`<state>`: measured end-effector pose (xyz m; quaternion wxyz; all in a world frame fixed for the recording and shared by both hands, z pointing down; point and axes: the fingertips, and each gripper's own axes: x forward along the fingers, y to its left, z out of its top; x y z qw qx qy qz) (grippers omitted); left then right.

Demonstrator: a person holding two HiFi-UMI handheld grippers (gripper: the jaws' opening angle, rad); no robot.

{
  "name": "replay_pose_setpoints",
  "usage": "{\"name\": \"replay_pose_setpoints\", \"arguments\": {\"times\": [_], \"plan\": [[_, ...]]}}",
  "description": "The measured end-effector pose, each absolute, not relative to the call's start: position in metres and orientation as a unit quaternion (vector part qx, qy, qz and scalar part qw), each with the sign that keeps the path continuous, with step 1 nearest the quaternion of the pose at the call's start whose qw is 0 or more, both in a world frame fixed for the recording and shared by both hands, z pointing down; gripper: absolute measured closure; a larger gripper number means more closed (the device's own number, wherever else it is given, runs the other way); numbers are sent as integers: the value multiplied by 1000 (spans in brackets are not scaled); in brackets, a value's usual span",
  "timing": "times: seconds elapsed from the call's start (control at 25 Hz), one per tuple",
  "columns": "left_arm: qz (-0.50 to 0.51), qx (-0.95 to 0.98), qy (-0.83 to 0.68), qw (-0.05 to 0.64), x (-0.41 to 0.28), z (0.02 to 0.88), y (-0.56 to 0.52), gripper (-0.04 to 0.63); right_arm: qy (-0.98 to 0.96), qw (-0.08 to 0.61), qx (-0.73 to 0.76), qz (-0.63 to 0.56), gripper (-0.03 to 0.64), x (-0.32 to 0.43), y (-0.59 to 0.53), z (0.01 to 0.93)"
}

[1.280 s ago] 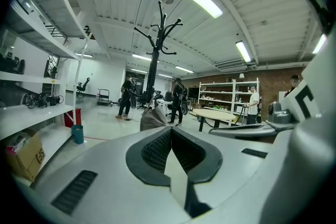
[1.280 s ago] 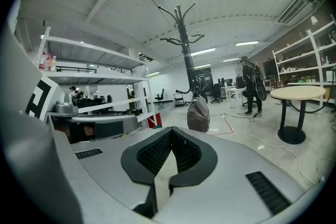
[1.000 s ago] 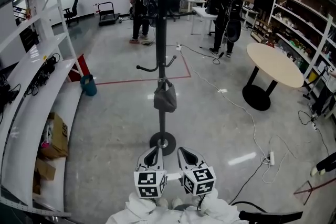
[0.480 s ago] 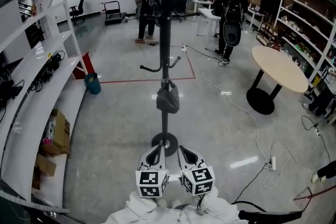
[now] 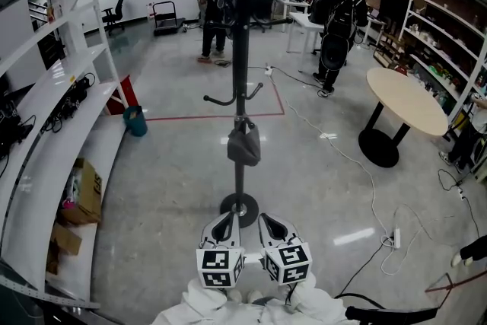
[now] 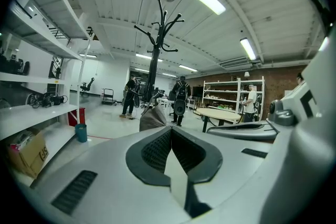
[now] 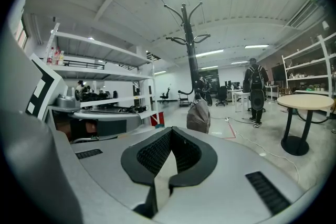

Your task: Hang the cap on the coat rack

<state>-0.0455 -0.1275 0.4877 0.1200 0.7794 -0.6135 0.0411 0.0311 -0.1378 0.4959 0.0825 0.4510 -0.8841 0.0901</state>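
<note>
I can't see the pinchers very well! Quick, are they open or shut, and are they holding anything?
Left gripper: shut, holding nothing.
Right gripper: shut, holding nothing.

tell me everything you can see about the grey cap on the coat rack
The cap is grey and looks like soft fabric, hanging limp and bunched like a small pouch low on the black coat rack pole. It sits just under the rack's curved lower arms and well above the round base, clear of the floor. Only the rack touches it. Its brim and any print cannot be made out.
</note>
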Motion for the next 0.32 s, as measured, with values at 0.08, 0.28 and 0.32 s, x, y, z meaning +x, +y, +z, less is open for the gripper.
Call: {"name": "replay_pose_setpoints", "arguments": {"times": [0.08, 0.28, 0.32], "plan": [[42, 780, -613, 120, -45, 488, -127, 592, -883, 82, 453, 92, 607, 32, -138, 497], [42, 780, -612, 121, -47, 489, -125, 593, -882, 82, 454, 99, 607, 31, -137, 500], [42, 780, -612, 122, -47, 489, -125, 592, -881, 83, 454, 100, 607, 31, -137, 500]]}}
